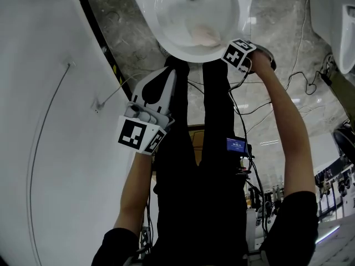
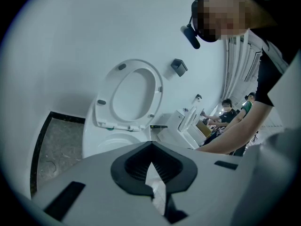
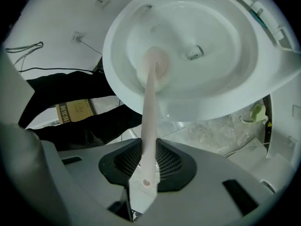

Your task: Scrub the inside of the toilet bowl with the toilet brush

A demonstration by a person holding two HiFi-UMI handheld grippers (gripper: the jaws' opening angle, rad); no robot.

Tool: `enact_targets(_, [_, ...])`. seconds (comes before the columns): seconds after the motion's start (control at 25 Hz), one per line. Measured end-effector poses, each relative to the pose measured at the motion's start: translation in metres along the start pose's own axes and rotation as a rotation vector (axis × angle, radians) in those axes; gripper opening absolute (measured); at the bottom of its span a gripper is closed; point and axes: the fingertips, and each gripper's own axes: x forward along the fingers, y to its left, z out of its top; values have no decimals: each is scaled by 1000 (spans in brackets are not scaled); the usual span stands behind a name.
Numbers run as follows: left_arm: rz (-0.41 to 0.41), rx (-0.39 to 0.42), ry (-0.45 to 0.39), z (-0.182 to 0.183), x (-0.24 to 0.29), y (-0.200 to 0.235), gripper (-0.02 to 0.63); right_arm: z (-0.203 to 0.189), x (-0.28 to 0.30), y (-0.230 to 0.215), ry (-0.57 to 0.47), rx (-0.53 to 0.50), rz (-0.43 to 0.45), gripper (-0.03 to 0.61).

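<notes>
We see pale pink toilet brush [image 3: 149, 112]: slim handle, rounded head against white inner wall of toilet bowl [image 3: 113, 41], on side nearest us. Our right arm stretched forward, right gripper [image 3: 145, 175] clamped on handle end. Left arm bent, left gripper [image 2: 151, 171] facing bowl, jaws closed to thin slit, nothing between. Seat [image 2: 136, 65] upright.

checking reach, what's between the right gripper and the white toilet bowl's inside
The pale pink toilet brush: in the right gripper view its handle runs from the right gripper into the white ceramic toilet bowl.
</notes>
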Motion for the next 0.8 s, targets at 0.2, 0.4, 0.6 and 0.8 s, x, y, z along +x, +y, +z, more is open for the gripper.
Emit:
enact_targets(0.2, [-3, 3, 1, -1, 1, 0, 9, 21, 5, 11, -23, 14, 23, 101])
enact_targets(0.4, [4, 8, 7, -3, -3, 7, 9, 58, 5, 14, -96, 61, 33, 101])
enact_targets(0.6, [14, 7, 24, -5, -6, 13, 9, 69, 2, 10, -92, 111, 54, 101])
enact_targets(0.8, [12, 0, 28, -9, -5, 14, 9, 71, 0, 11, -116, 130, 72, 101])
